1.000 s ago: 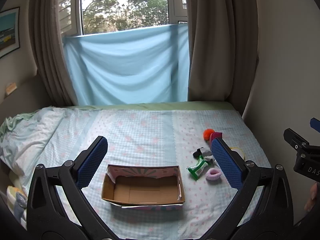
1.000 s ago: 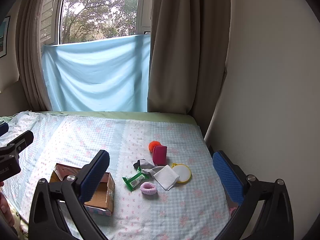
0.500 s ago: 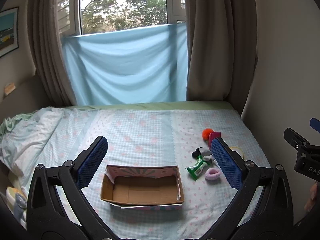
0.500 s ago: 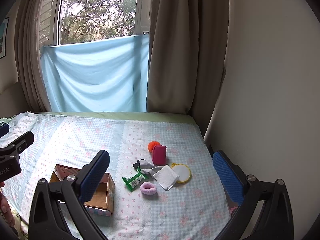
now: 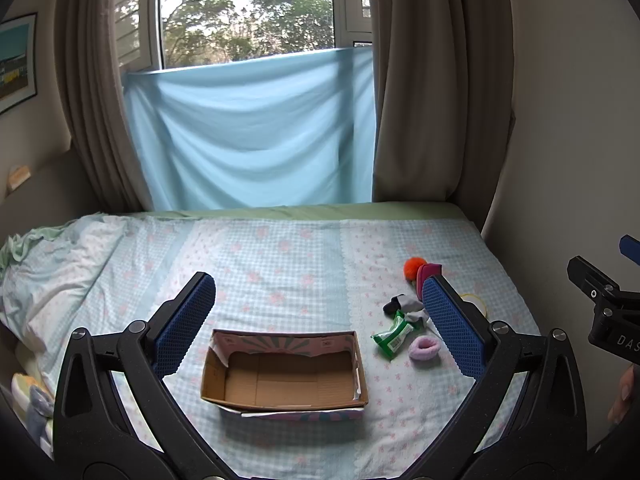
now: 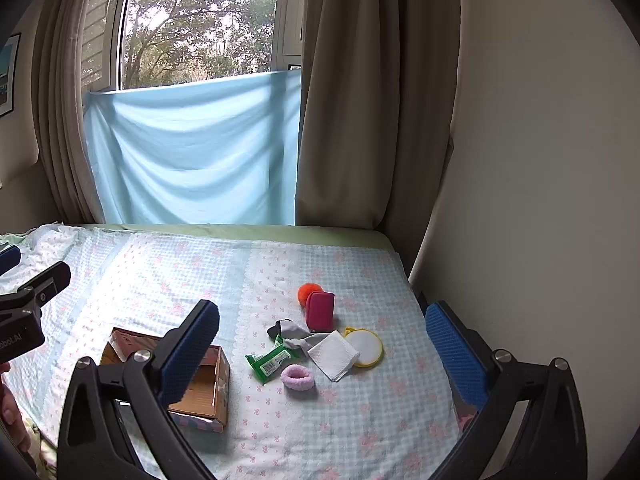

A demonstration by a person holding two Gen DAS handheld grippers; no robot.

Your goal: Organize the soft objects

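Left gripper point(image 5: 320, 322): held above the near part of the bed; fingers point(image 5: 185, 322) spread wide, holding nothing; the cardboard box shows between them.
Right gripper point(image 6: 322, 346): held above the bed's near right part; fingers point(image 6: 456, 350) spread wide, holding nothing; the cluster of soft items shows between them.
Bed point(image 5: 280, 252): pale blue checked sheet with pink flowers; rumpled bedding at the far left.
Cardboard box point(image 5: 284, 376): open-topped, near centre of the bed, left of the soft items; nothing seen inside from the left wrist view.
Orange pom-pom point(image 6: 309, 292): farthest item of the cluster, touching the magenta pouch.
Magenta pouch point(image 6: 320, 311): stands upright, just near of the pom-pom.
Grey sock point(image 6: 294, 334): crumpled, dark toe end to the left, just near of the pouch.
Green wipes packet point(image 6: 270, 360): lies flat, touching the sock's near edge, between box and white cloth.
White folded cloth point(image 6: 334, 355): right of the packet, overlapping the round pad's left edge.
Round pad point(image 6: 366, 346): white face, yellow rim, rightmost of the cluster.
Pink scrunchie point(image 6: 297, 377): nearest item, just near of the packet.
Blue sheet point(image 5: 252, 132): hung across the lower window, beyond the bed.
Curtains point(image 5: 424, 80): brown, at both sides of the window.
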